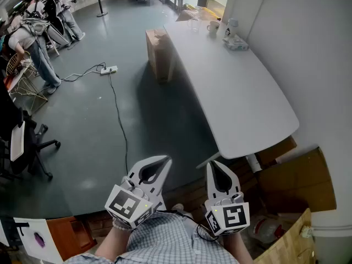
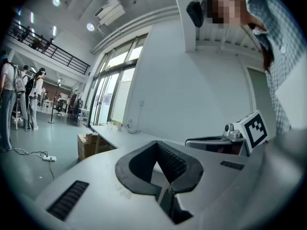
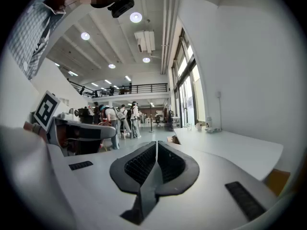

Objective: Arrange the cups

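the left gripper (image 2: 156,143) and right gripper (image 3: 157,143) have smooth, matt, pale grey plastic shells, and their pads (image 3: 139,166) look black, ribbed and rubbery. the table (image 1: 247,92) top is smooth matt white. the floor (image 1: 110,125) has a dull sheen. the box (image 1: 158,51) is brown cardboard. the shirt (image 1: 165,241) is checked cloth.

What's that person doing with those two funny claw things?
A person holds a gripper in each hand, close to their body. The left gripper and the right gripper both have their jaws together with nothing between them. The cups stand at the far end of the long white table, well away from both grippers. A cardboard box stands on the floor beside that table. No cup has been picked up yet.
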The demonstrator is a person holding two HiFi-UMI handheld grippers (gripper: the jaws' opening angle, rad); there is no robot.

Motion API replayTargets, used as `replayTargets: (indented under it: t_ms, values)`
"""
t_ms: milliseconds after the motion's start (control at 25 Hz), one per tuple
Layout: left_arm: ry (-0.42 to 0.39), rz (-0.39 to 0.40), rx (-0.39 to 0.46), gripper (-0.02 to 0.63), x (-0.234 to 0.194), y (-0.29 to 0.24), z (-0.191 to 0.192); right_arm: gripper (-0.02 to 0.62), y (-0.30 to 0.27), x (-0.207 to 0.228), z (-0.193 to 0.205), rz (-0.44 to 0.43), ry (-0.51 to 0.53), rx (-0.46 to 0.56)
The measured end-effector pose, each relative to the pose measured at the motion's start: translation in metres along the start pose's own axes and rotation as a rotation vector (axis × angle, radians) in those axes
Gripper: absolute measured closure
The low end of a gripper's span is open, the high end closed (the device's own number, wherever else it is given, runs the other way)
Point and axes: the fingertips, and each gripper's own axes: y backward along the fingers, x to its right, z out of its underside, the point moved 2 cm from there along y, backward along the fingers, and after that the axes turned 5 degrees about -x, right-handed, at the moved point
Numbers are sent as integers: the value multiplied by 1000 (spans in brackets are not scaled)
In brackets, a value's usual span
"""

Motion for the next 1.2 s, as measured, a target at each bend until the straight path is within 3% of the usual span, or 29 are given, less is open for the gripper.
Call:
replayTargets:
  t_ms: [640,960,1200]
  values:
    - [19,-7,-47,597,-18,0,12,566,-23,-5,11,-1,-13,-22]
    - [11,61,-54,597,-38,-55,1,566,-52,27,13,58,-20,-56]
    - [0,66,-71,597,-80,-99,-7,566,-111,52,5,63,-32,-64]
